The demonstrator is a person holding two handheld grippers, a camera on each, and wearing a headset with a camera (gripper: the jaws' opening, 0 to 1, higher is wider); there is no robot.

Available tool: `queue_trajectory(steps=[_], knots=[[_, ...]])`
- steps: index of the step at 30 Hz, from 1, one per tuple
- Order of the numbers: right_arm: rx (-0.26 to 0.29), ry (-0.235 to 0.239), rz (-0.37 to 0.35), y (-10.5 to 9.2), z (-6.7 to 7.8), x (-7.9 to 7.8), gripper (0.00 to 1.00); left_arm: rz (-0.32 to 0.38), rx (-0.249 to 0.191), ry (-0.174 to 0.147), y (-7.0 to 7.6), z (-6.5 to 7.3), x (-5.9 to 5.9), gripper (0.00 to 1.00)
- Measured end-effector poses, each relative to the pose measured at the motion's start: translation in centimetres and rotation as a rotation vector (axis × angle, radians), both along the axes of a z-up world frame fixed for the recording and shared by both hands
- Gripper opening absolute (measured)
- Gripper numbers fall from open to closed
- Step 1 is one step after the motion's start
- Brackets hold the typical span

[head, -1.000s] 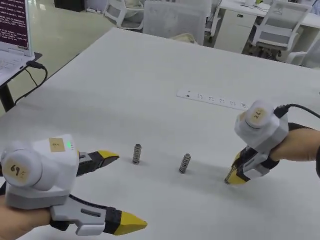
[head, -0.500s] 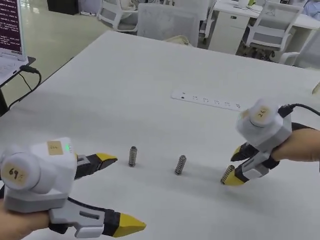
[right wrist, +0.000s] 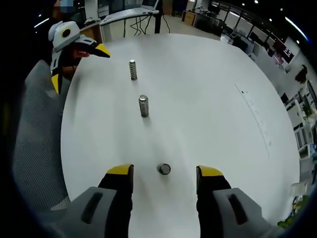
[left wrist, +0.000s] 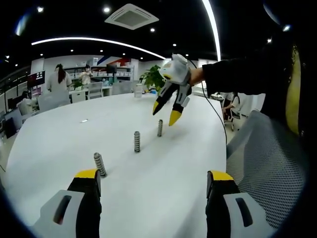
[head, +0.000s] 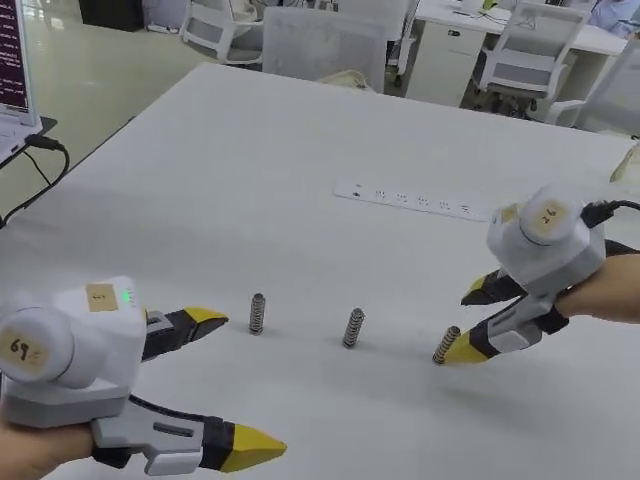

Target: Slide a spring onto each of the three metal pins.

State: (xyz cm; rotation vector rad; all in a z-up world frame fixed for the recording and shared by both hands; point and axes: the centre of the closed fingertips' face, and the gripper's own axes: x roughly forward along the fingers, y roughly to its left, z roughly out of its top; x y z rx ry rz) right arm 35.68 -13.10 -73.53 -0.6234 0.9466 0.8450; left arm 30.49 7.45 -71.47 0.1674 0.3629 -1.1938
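Here we have three springs standing on end in a row on the white counter point(head: 300, 180), each with its long axis rising straight up from the surface. In the head view the row runs across in front of us. It is made up of the left spring point(head: 257, 313), the middle spring point(head: 353, 328) and the right spring point(head: 446, 344), well apart from one another.

Our left hand-held gripper point(head: 240, 380) sits low at the near left, its yellow-tipped jaws spread wide with nothing between them. Its upper tip points toward the left spring and stops short of it. In the left gripper view that spring point(left wrist: 100, 164) stands just beyond the left jaw, outside the gap, and the other two recede in a line behind it.

Our right hand-held gripper point(head: 463, 325) hangs over the right end of the row with its jaws angled down and parted. Its lower yellow tip lies just beside the foot of the right spring, but we cannot tell whether the two touch. In the right gripper view we look almost straight down that spring's axis. It point(right wrist: 164, 169) shows as a small round end between the two tips, with bare counter on either side, so the jaws are not closed on it.

A white power strip point(head: 410, 200) lies flat farther back on the counter.
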Motion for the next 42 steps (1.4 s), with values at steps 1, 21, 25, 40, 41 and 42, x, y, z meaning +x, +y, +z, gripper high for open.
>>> queue_trajectory(steps=[1, 21, 25, 40, 41, 42], knots=[[0.007, -0.008, -0.001, 0.1, 0.2, -0.2, 0.49, 0.0, 0.0, 0.0, 0.0, 0.0, 0.0, 0.85], [0.199, -0.193, -0.043, 2.2, 5.2, -2.6, 0.55, 0.021, -0.009, 0.001, 0.3, 0.2, 0.3, 0.85], [0.254, -0.238, -0.069, 2.1, 6.2, -3.0, 0.55, 0.024, -0.01, 0.001, 0.4, 0.3, 0.4, 0.85], [0.429, -0.35, -0.154, 1.4, 6.7, -4.5, 0.58, 0.044, -0.022, 0.002, 0.4, 0.5, 0.8, 0.85], [0.438, -0.35, -0.162, 1.4, 6.6, -4.6, 0.59, 0.046, -0.023, 0.002, 0.4, 0.5, 0.8, 0.85], [0.457, -0.352, -0.175, 1.3, 6.4, -4.9, 0.59, 0.049, -0.024, 0.003, 0.5, 0.5, 0.8, 0.85]])
